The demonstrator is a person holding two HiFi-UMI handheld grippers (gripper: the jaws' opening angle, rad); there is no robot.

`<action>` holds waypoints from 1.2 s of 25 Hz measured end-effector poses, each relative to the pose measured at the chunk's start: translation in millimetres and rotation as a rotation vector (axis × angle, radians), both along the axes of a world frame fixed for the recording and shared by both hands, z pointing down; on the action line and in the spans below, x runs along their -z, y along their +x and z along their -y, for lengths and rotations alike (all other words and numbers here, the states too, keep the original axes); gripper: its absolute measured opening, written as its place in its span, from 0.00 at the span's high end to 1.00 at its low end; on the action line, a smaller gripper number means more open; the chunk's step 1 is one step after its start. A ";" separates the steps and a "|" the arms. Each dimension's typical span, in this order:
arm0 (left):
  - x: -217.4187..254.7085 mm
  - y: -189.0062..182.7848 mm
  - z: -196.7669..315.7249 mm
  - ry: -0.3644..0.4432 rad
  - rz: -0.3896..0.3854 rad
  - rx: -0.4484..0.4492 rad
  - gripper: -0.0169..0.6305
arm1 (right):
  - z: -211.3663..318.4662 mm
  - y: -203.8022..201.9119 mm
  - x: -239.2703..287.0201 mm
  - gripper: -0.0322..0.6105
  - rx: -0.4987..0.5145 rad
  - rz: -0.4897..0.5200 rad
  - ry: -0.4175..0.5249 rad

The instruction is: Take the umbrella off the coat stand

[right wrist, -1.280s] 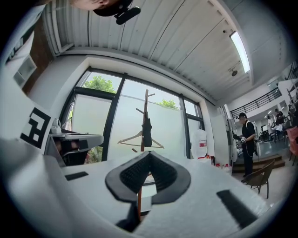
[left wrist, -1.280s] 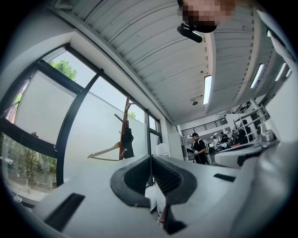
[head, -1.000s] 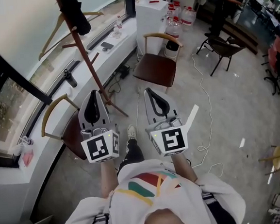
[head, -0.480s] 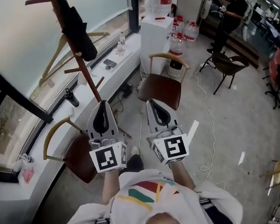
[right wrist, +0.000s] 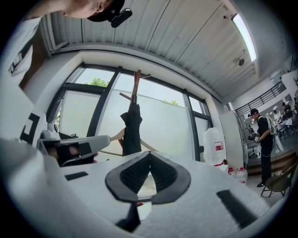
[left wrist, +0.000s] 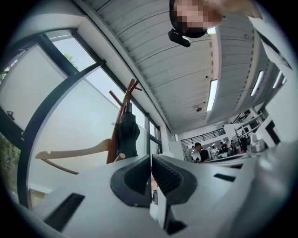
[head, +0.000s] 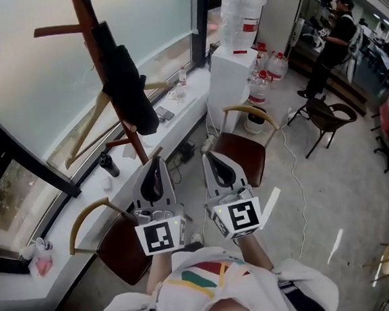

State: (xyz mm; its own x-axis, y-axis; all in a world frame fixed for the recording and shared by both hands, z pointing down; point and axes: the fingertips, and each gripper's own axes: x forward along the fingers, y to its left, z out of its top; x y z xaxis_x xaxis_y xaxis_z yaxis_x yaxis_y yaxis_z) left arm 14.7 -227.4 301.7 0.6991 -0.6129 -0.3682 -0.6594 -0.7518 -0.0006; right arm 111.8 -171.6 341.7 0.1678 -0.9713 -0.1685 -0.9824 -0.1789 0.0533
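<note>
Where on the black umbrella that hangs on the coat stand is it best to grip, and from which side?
Probably grip the umbrella at its slimmer upper part, near where it hangs. Come from the room side, its right in the head view: the pole of the coat stand runs close along its left, and the bulkier lower end hangs free.

The umbrella (head: 129, 89) is hung on the coat stand (head: 138, 144), which is set against the window ledge (head: 83, 202). One chair (head: 121, 249) is found at its left, another chair (head: 245, 150) at its right. The left gripper (head: 156, 161) and right gripper (head: 211, 157) are held side by side before it.
</note>
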 end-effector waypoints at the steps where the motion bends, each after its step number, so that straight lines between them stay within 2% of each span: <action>1: 0.2 3.6 9.4 -0.008 -0.008 -0.005 0.96 | 9.1 2.9 0.5 0.95 0.001 0.003 -0.001; 7: -0.4 28.5 38.2 -0.032 -0.016 -0.034 0.96 | 49.5 20.2 -4.6 0.95 0.007 0.026 -0.039; 12: -1.4 32.4 51.0 -0.040 -0.010 0.003 0.96 | 67.0 18.9 2.4 0.95 0.071 0.004 -0.040; 15: 2.3 30.1 57.5 -0.028 -0.013 0.056 0.96 | 75.8 19.8 5.2 0.95 0.141 0.024 -0.038; 19: -0.9 26.3 66.0 -0.037 0.000 0.150 0.96 | 82.8 29.3 3.0 0.95 0.235 0.135 -0.054; 23: -4.1 27.3 65.1 -0.056 0.017 0.224 0.96 | 87.5 43.9 3.0 0.95 0.275 0.146 -0.061; 30: 6.7 13.2 65.0 -0.021 0.022 0.358 0.96 | 103.1 40.4 17.7 0.95 0.419 0.222 -0.010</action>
